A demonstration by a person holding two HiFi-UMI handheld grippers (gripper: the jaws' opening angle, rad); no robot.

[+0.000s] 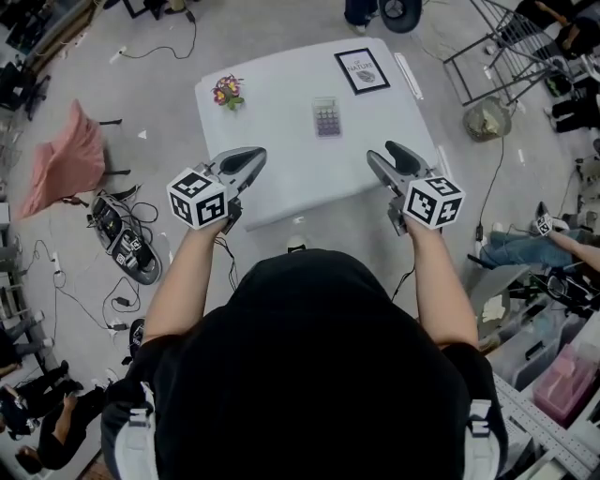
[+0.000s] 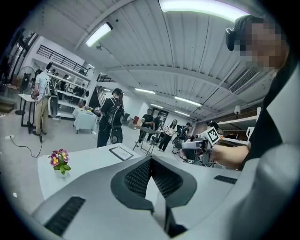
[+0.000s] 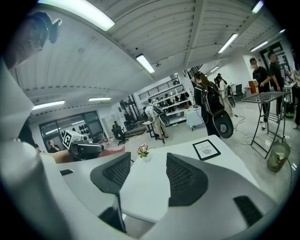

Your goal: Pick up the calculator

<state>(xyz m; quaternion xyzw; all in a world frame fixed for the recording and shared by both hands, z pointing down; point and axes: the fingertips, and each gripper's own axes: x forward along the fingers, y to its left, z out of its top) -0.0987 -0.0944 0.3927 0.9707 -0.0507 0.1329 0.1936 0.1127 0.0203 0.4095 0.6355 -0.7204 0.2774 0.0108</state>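
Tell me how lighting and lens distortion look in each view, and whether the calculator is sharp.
Head view: even, soft light, no glare; the calculator is small, its keys smeared together. Left gripper view: heavy fisheye bending, dark vignetted corners, a ceiling light blown out white. Right gripper view: same fisheye, another ceiling lamp overexposed.

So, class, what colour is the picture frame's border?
Black; the picture frame shows best in head view.

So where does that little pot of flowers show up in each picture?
Head view: the flower pot sits near the far left corner of the white table.
Left gripper view: the flower pot is low at the left, on the tabletop.
Right gripper view: the flower pot is near the middle, at the table's far side.
Shared landmark: the framed picture on the same table.
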